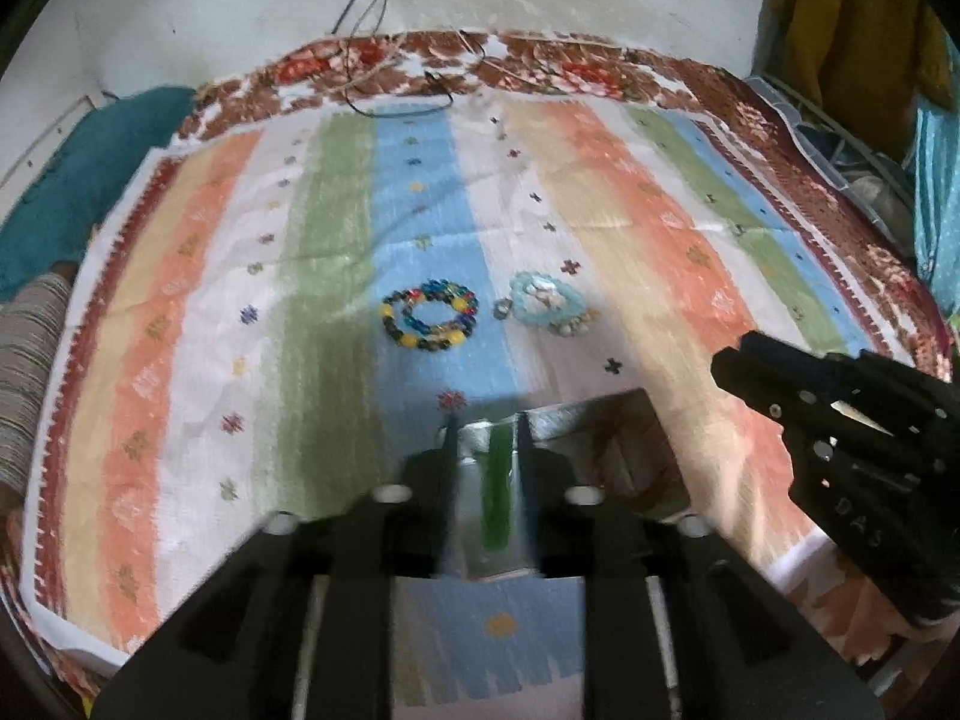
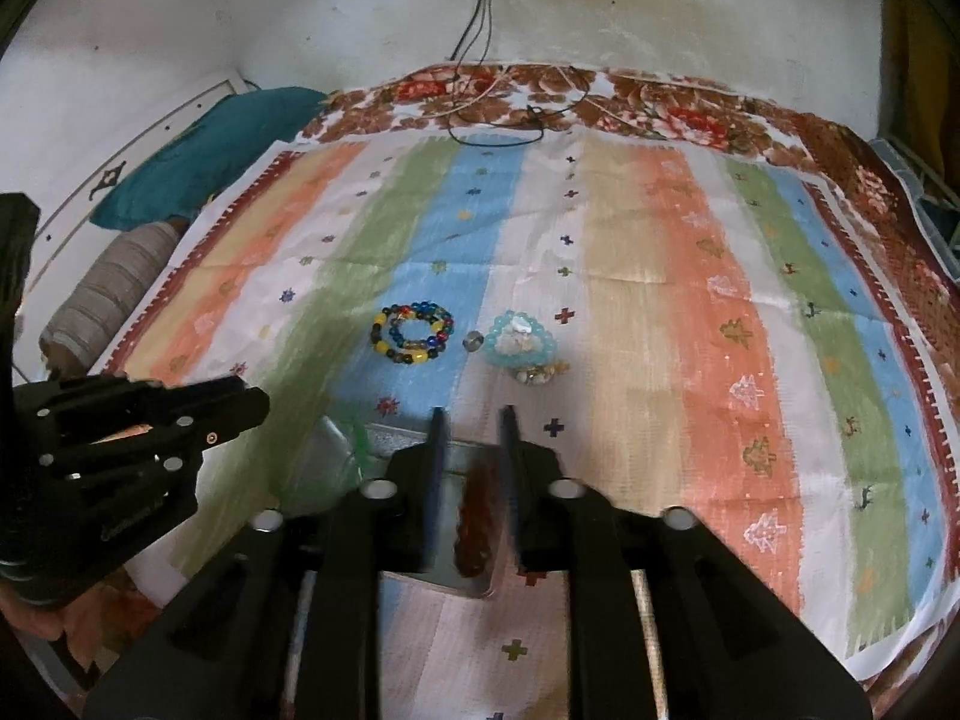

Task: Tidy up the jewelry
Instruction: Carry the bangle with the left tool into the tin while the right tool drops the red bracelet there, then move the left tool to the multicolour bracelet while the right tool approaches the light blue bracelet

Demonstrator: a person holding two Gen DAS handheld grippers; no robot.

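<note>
A multicoloured bead bracelet (image 1: 429,317) (image 2: 413,331) lies on the striped cloth. Right of it lie a small silver ring (image 1: 501,308) (image 2: 474,341), a pale blue bead bracelet (image 1: 547,299) (image 2: 519,341) and a small shell piece (image 1: 571,327) (image 2: 537,374). A shallow metal tray (image 1: 600,420) (image 2: 408,444) sits close in front of both grippers. A green item (image 1: 497,495) in it shows between my left gripper's (image 1: 485,425) open fingers. A red-brown beaded item (image 2: 475,516) shows between my right gripper's (image 2: 473,417) open fingers. Neither gripper holds anything.
The striped cloth (image 1: 630,210) covers a floral blanket (image 2: 660,102) against a white wall. A teal pillow (image 2: 210,144) and a striped roll (image 2: 108,294) lie at the left. Black cords (image 2: 498,132) trail at the far edge.
</note>
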